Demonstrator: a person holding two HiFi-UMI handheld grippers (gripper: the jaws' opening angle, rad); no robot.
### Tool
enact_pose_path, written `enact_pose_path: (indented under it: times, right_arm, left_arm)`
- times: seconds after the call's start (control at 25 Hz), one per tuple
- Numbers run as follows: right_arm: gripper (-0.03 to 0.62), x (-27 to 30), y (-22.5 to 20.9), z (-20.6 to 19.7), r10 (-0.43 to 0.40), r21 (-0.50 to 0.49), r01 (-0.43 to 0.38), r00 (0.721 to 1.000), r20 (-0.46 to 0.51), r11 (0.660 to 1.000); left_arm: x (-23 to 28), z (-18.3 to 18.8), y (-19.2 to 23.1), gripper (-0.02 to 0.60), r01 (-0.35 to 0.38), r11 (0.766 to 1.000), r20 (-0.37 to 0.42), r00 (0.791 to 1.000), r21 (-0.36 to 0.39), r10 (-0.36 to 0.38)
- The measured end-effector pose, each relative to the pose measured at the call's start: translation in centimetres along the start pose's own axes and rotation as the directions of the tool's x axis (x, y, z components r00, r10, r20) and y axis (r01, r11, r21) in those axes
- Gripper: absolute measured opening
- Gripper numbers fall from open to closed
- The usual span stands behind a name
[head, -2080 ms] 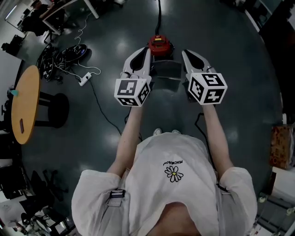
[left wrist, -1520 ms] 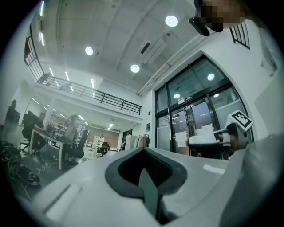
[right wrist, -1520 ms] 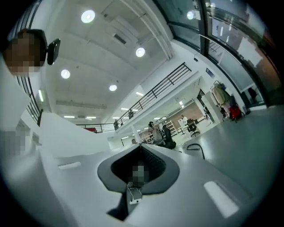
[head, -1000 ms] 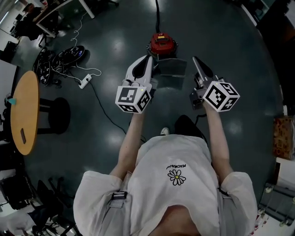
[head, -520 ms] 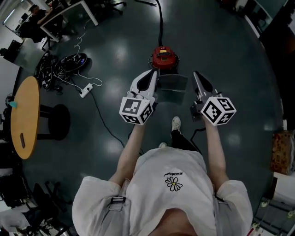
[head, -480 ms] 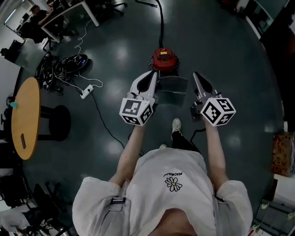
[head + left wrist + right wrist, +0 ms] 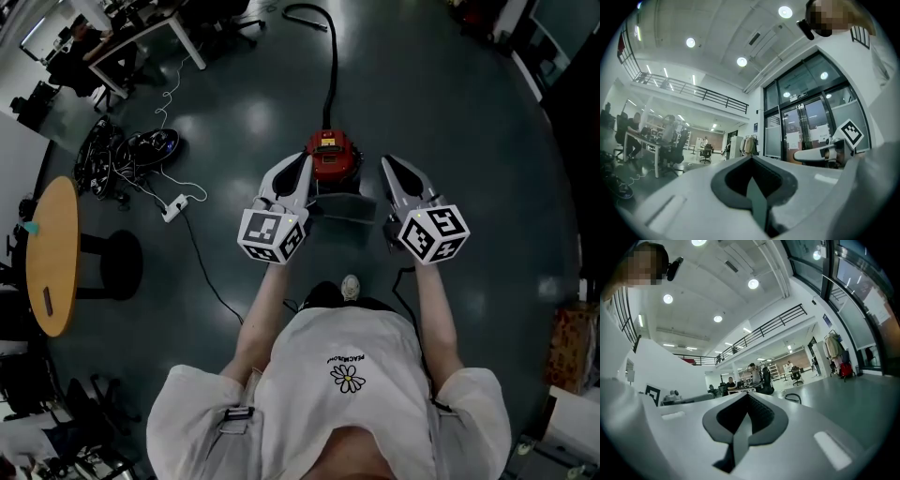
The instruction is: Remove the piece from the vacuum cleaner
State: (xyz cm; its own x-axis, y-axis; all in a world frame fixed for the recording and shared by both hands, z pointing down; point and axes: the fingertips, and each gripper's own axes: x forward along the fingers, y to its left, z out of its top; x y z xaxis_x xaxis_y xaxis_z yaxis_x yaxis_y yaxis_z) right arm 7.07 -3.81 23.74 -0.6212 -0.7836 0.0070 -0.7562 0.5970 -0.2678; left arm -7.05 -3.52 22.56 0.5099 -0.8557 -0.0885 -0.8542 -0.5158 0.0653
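A dark glossy floor (image 7: 469, 141) spreads under everything; a person in a white T-shirt (image 7: 347, 375) stands on it with both arms held out ahead; a round wooden counter (image 7: 52, 253) lies far out to the left of the left tongs (image 7: 302, 161), with a black stool (image 7: 122, 264) just beside it and a heap of cables (image 7: 117, 155) beyond; the red vacuum (image 7: 330, 155) sits on the floor just past the tips of both tongs and between them, its black hose (image 7: 330, 56) running away ahead; a flat grey piece (image 7: 339, 208) shows between the left tongs and the right tongs (image 7: 388, 165), on the near side of the vacuum, and whether it is joined to the vacuum cannot be told; each pair of tongs is pressed together with nothing between, as its own gripper view shows; a white power strip (image 7: 173, 208) lies on the floor well to the left of the left tongs.
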Motion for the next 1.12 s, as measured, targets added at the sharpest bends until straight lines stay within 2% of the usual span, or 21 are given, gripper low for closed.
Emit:
enact_pose_path:
  times: [0.36,0.48,0.76,0.92,1.12]
  right_arm:
    - [0.023,4.0,-5.4,-0.4,0.01,0.003,-0.01,0.999,-0.054,1.0]
    - [0.023,6.8,-7.1,-1.7,0.009,-0.001,-0.009,0.997,-0.081,1.0]
    - [0.023,13.1,-9.5,-3.1,-0.028,-0.073,0.014,0.981,-0.192,0.997]
    - [0.023,17.1,-12.4,-4.8,-0.067,-0.096,0.043,0.963,-0.263,0.994]
    - [0.023,19.9,-15.8,-7.6,-0.118,-0.117,0.084,0.938,-0.326,0.99]
  left_arm:
    - [5.3,-3.0,1.6,0.0,0.0,1.0,-0.094,0.996,0.021,0.002]
    - [7.4,-5.3,3.9,0.0,0.012,0.999,-0.138,0.99,0.04,-0.006]
    - [11.2,-10.0,9.5,0.0,0.053,0.999,-0.263,0.963,-0.002,-0.052]
    - [14.6,-14.6,12.8,0.0,0.104,0.995,-0.368,0.924,-0.009,-0.1]
    - [17.2,-22.7,15.8,0.0,0.169,0.985,-0.515,0.843,-0.021,-0.156]
